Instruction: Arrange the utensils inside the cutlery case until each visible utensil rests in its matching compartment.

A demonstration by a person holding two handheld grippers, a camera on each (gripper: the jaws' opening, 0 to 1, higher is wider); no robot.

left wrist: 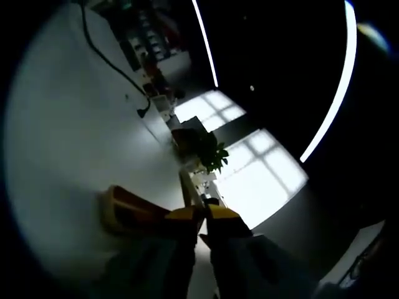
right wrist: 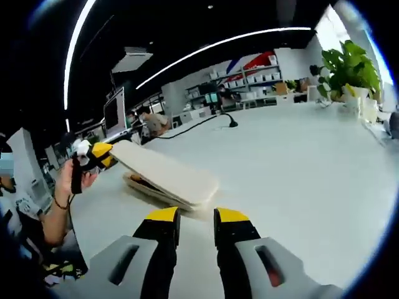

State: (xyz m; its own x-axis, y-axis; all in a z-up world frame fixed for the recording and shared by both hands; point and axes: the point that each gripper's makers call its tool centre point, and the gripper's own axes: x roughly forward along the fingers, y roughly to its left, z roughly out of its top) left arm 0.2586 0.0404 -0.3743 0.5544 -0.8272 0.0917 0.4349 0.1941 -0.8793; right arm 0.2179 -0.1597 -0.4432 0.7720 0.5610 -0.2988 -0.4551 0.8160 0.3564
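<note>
A cream cutlery case [right wrist: 163,187] lies on the white table [right wrist: 299,180], just beyond my right gripper [right wrist: 196,219]. Its lid [right wrist: 165,169] is tilted up at the left end, and the inside is hidden. My right gripper's yellow-tipped jaws stand a little apart with nothing between them. My left gripper [right wrist: 100,152], held in a person's hand [right wrist: 65,180], sits at the lid's raised end and seems shut on it. In the left gripper view, my left gripper [left wrist: 203,215] has its jaws nearly together on a thin pale edge, with the case base [left wrist: 128,208] to their left.
A black cable [right wrist: 199,123] runs across the table behind the case. A potted plant [right wrist: 346,65] stands at the far right edge, with a monitor [right wrist: 115,112], shelves and seated people at the back. Bare table spreads to the right of the case.
</note>
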